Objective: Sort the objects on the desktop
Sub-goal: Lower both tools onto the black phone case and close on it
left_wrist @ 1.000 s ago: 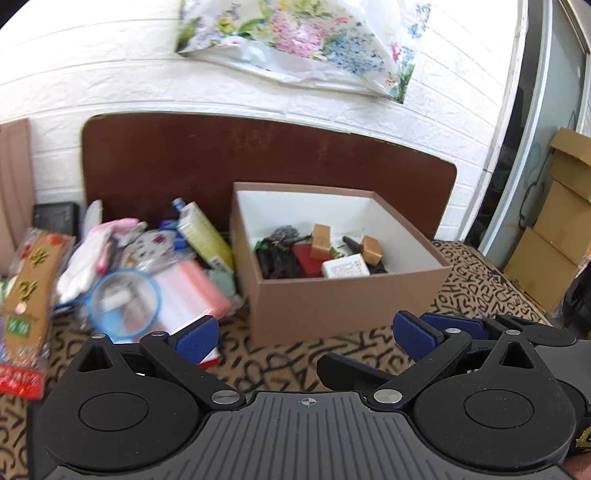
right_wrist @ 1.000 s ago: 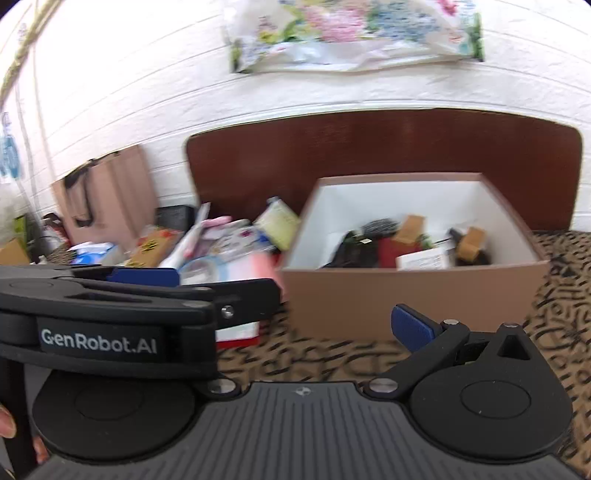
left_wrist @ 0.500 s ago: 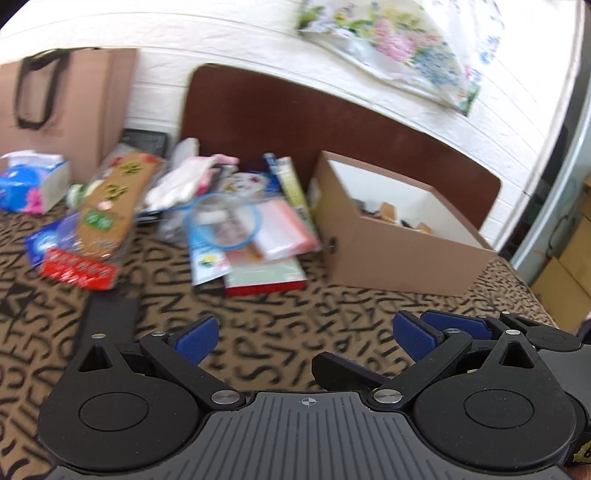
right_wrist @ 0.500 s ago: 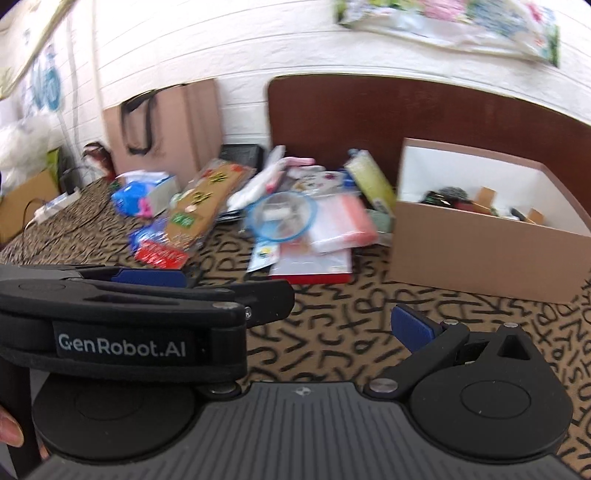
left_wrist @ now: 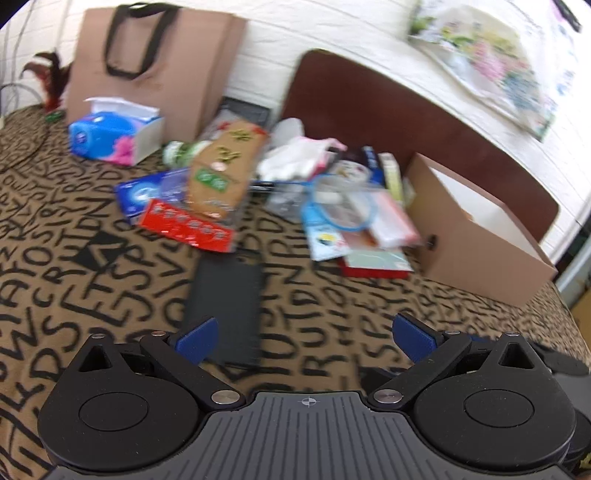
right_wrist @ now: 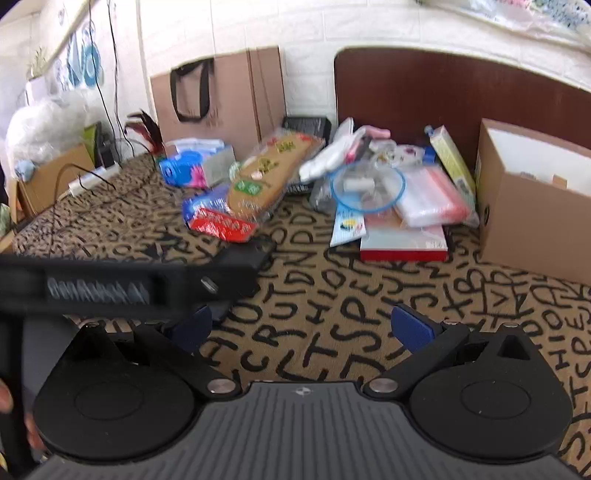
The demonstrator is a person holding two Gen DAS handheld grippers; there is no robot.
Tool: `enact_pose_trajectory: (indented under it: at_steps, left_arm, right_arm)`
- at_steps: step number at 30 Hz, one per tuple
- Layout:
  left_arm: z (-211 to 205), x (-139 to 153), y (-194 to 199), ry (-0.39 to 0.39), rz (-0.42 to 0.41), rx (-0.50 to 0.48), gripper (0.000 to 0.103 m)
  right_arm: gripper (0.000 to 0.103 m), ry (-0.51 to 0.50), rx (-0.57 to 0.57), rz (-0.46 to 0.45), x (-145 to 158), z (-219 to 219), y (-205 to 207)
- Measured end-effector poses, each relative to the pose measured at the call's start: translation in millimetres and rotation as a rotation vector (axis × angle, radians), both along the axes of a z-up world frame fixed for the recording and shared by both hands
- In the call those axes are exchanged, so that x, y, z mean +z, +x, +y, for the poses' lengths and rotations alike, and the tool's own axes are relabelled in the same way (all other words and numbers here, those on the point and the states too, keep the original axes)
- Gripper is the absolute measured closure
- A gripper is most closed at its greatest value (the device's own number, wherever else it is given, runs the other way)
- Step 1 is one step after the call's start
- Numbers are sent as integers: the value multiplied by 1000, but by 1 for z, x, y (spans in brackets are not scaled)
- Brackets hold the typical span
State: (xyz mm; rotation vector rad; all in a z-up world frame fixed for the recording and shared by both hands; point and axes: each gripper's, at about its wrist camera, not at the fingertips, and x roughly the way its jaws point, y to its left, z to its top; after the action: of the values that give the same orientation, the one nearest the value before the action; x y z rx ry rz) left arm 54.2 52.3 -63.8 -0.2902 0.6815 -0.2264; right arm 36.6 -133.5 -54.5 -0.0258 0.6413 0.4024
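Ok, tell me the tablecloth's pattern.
Tan tablecloth with black scrawled letters, clearest in the right wrist view.

Right gripper (right_wrist: 303, 328) held above lettered tablecloth (right_wrist: 332, 306), jaws spread wide, nothing between them. Cardboard box (right_wrist: 532, 229) seen at far right. Red-edged flat box (right_wrist: 404, 242) just left of cardboard box, blue-rimmed round lid (right_wrist: 367, 186) beyond it. Snack packet (right_wrist: 269, 173) further left. Left gripper (right_wrist: 122, 284) blurred, well left of cardboard box

Bright, even daylight fills both views, with the white brick wall (left_wrist: 332, 33) washed out. Motion blur smears the clutter below it and the left gripper (right_wrist: 99, 291) crossing the right view. Fisheye bends every edge; corners go black.
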Motion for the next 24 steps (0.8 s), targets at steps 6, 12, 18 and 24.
enact_pose_trajectory:
  at_steps: [6, 12, 18, 24]
  left_arm:
    - [27, -14, 19, -11, 43, 26, 8]
    - [49, -33, 38, -76, 124, 40, 28]
    - [59, -40, 50, -88, 149, 67, 40]
    - [62, -51, 60, -100, 178, 88, 60]
  right_arm:
    - [2, 8, 15, 19, -12, 18, 16]
    - [20, 5, 65, 35, -24, 47, 36]
    - [35, -12, 90, 62, -39, 68, 48]
    - [70, 20, 94, 90, -50, 80, 61]
